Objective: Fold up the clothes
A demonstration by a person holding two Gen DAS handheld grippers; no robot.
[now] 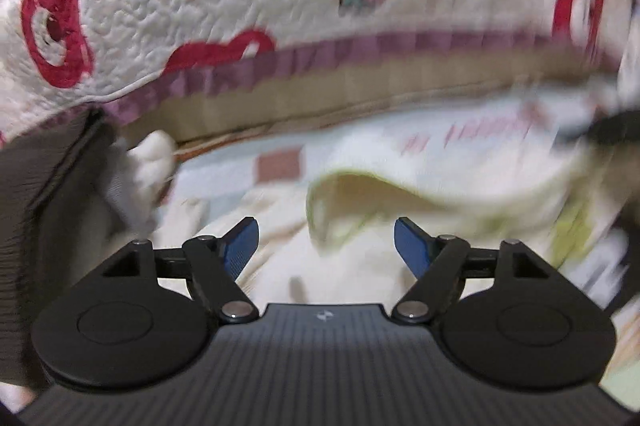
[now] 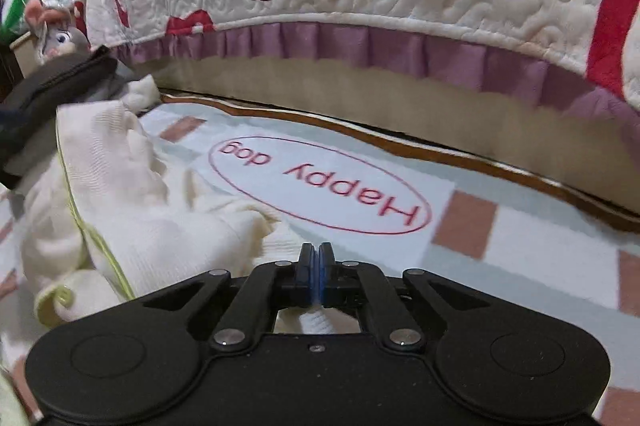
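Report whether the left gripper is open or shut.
Open: the left gripper's blue jaws stand wide apart, with the cream garment visible between them.

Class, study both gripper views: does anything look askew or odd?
The cream garment is bunched in a heap on the "Happy dog" mat, not flat. The right gripper is shut, cream cloth showing behind its fingers; the left gripper is open.

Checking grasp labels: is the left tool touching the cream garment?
Apart. In the left wrist view the left tool is wide open, its blue pads clear of the cream garment beyond.

Soft indoor light, left-view motion blur
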